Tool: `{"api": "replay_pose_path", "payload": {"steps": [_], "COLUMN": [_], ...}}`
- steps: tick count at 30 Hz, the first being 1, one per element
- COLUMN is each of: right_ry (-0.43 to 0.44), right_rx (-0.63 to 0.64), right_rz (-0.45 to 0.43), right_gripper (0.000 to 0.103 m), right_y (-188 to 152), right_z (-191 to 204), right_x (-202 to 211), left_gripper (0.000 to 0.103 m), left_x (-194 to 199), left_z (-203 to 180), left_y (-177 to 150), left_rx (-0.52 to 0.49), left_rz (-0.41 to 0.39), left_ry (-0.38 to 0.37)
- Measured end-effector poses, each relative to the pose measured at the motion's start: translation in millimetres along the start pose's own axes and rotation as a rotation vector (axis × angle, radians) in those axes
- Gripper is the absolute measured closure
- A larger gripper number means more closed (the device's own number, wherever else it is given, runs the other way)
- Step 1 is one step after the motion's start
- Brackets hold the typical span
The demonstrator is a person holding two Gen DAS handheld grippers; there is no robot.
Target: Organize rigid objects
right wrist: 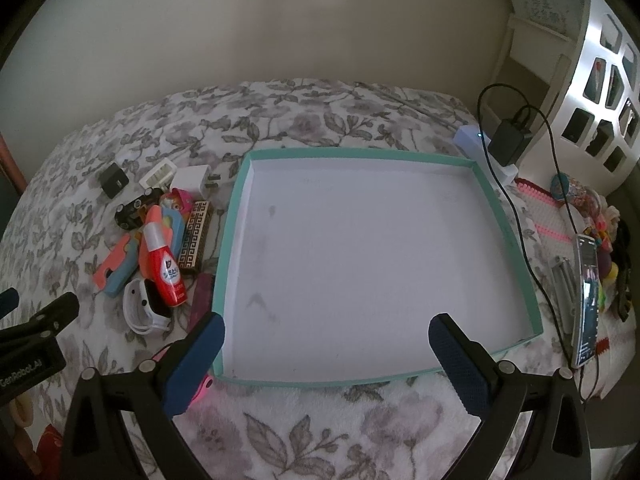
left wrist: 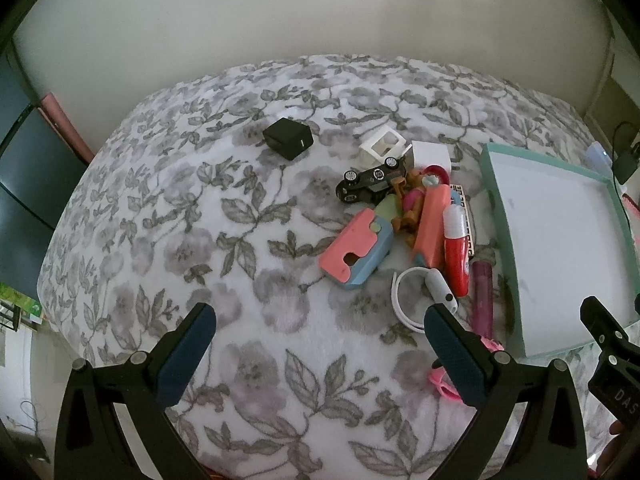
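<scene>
A pile of small objects lies on the floral blanket (left wrist: 200,208): a pink and blue toy (left wrist: 356,248), a red and white bottle (left wrist: 456,248), a black toy car (left wrist: 372,180), a white watch (left wrist: 420,292), a white charger (left wrist: 432,154) and a black adapter (left wrist: 288,138). A shallow teal box (right wrist: 236,216) with a white floor stands right of the pile and holds nothing. My left gripper (left wrist: 320,320) is open and empty, near the pile's front. My right gripper (right wrist: 326,332) is open and empty over the box's near edge. The bottle (right wrist: 164,264) and watch (right wrist: 144,308) also show in the right wrist view.
A patterned gold and black case (right wrist: 194,236) and a purple tube (left wrist: 482,296) lie between pile and box. A pink item (left wrist: 444,384) lies by my left gripper's right finger. A phone (right wrist: 586,300), cables, a black plug (right wrist: 508,140) and toys sit right of the box.
</scene>
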State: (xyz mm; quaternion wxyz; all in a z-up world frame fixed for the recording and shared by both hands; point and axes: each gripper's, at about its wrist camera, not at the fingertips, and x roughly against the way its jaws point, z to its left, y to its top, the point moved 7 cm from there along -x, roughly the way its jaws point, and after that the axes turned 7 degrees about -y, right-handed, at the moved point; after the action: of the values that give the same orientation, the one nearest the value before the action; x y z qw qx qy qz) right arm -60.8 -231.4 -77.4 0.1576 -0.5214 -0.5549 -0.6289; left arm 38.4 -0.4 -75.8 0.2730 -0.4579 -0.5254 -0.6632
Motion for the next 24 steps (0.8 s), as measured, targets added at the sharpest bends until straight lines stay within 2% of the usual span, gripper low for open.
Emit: {"api": "replay_pose_path", "payload": {"steps": [24], "right_ry": [-0.005], "right_rx": [-0.001], "right_rz": [-0.007], "right_gripper": [0.000], "right_y": [-3.0], "right_z": [3.3], "right_x": [1.5], "left_gripper": [0.000], "left_x": [-5.0], "left_z": [0.9], "left_y": [-2.2], "left_rx": [0.020], "left_rz": [0.024], "left_ry": [-0.004]}}
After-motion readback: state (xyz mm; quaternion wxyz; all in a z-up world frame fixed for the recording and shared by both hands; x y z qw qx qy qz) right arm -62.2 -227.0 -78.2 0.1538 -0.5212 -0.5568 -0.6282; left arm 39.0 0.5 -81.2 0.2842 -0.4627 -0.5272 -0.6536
